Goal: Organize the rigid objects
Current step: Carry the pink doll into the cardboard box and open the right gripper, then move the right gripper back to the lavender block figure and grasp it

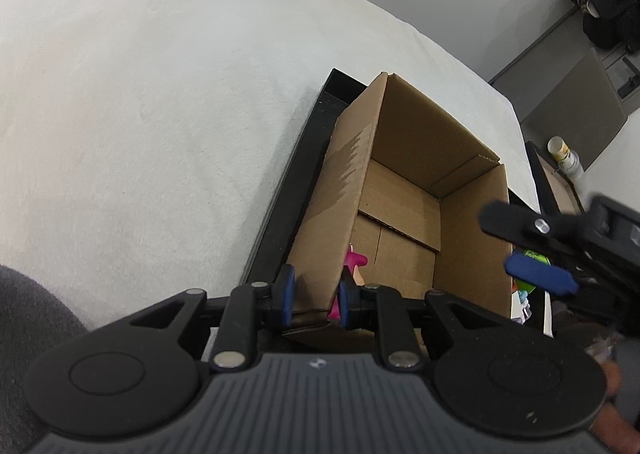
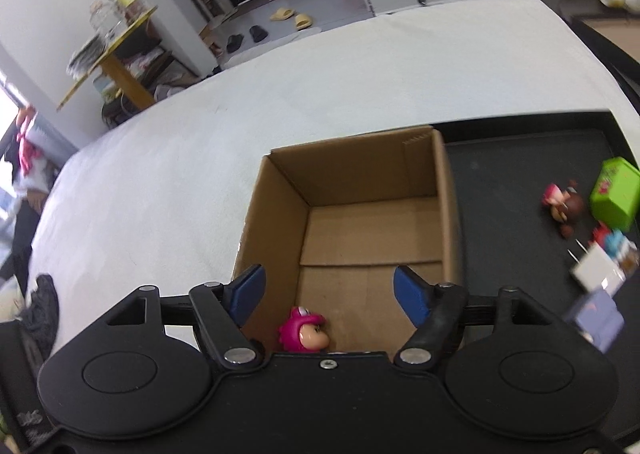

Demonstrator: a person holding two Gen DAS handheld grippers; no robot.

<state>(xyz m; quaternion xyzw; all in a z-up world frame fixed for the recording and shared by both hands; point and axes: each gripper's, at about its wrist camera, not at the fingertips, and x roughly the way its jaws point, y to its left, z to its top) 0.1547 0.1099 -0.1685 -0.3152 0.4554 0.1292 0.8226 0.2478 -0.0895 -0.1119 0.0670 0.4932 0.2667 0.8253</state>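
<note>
Several small toys sit on the black tray (image 2: 504,182) right of the cardboard box (image 2: 372,190): a brown-haired figurine (image 2: 562,206), a green box (image 2: 616,194), and white and purple boxes, blurred. One pink figurine (image 2: 306,332) lies inside the box at its near wall. Only the right wrist view shows the tray toys clearly. Left gripper (image 1: 314,296) pinches the box's near wall, a blue pad on each side. Right gripper (image 2: 328,290) hovers over the box, jaws spread wide, holding nothing. White cloth (image 1: 140,94) covers the table.
</note>
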